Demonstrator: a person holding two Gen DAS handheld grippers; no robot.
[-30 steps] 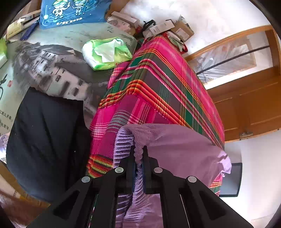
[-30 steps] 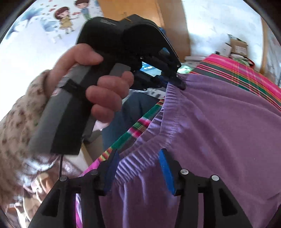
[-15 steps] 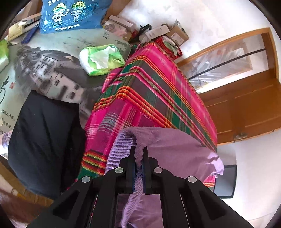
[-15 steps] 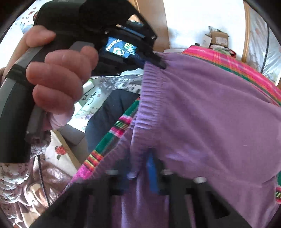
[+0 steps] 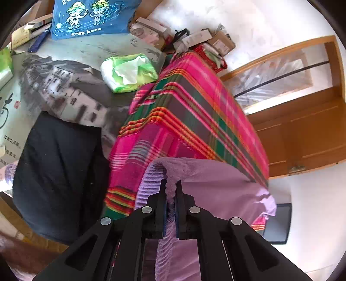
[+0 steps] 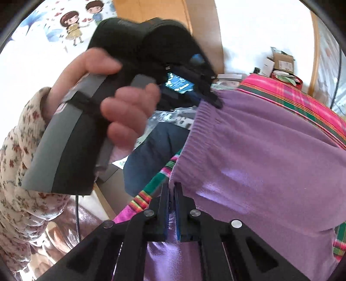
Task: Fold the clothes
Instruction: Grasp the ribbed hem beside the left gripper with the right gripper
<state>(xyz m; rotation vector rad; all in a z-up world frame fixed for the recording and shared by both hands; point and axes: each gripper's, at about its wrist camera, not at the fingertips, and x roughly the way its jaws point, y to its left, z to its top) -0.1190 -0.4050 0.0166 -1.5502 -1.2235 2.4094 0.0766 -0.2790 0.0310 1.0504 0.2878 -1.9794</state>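
A purple garment (image 5: 218, 183) with a ribbed elastic waistband lies over a pink, green and orange plaid cloth (image 5: 194, 103). My left gripper (image 5: 171, 183) is shut on a fold of that waistband. In the right wrist view the same purple garment (image 6: 259, 155) stretches between both tools. My right gripper (image 6: 172, 187) is shut on its waistband edge nearer to me. The left gripper (image 6: 213, 101) shows there too, held by a hand (image 6: 121, 112) in a floral sleeve, pinching the far end of the waistband.
A dark garment (image 5: 58, 173) lies left of the plaid cloth on a table mat printed with houses (image 5: 64, 86). A green tissue pack (image 5: 129, 72), a blue bag (image 5: 90, 17) and boxes (image 5: 194, 41) sit at the back. A wooden door (image 5: 302, 129) stands to the right.
My right gripper went from open around the waistband to shut on it and lifted a little. The left gripper kept its hold on the waistband.
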